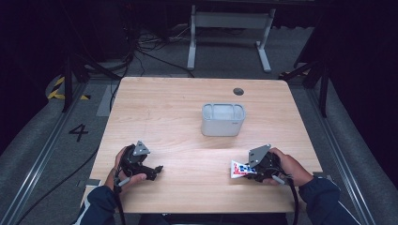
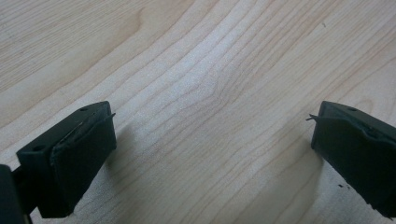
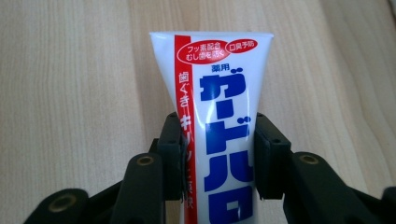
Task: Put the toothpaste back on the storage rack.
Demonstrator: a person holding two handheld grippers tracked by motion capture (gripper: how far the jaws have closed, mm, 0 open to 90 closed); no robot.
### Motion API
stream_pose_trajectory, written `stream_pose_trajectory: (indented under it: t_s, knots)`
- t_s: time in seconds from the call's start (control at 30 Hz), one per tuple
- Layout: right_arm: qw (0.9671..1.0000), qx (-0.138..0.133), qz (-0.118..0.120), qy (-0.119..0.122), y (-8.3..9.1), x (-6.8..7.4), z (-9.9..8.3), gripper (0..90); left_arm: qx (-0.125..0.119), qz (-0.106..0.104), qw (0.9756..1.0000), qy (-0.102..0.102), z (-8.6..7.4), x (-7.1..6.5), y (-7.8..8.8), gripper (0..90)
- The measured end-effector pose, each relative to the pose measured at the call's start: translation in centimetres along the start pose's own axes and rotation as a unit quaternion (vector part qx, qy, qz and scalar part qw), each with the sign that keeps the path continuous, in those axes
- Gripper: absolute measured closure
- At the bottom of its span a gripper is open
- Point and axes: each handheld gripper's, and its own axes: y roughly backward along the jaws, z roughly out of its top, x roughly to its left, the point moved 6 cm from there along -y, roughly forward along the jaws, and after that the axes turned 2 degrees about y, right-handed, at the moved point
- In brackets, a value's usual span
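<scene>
While clamped in the right gripper [image 3: 217, 154], one toothpaste tube [image 3: 219, 107]; one grey container [image 1: 223, 119]; left gripper [image 2: 212, 140] agape.

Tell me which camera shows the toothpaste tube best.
The right gripper view: the toothpaste tube stands large there, its print clear, clamped between the right hand-held gripper. In the high view it is a small white shape poking from that gripper. The left gripper view looks at bare table.
</scene>
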Motion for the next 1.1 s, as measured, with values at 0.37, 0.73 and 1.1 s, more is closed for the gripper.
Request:
stream_pose_trajectory:
  t_s: [0.37, 0.73, 1.1]
  knots:
    - [0.9978, -0.046, -0.010, -0.048, 2.8, -0.7, -1.9, 62.9, 0.000, 0.000, 1.0000, 0.000, 0.0, 0.0, 0.0, 0.4]
    - [0.9927, -0.089, -0.022, -0.078, 4.2, -1.2, -2.3, 63.5, -0.001, 0.000, 1.0000, 0.000, 0.0, 0.0, 0.0, 0.4]
    - [0.9861, -0.129, -0.040, -0.096, 5.6, -1.6, -1.8, 63.6, -0.001, -0.001, 1.0000, -0.001, 0.1, 0.0, -0.1, 0.4]
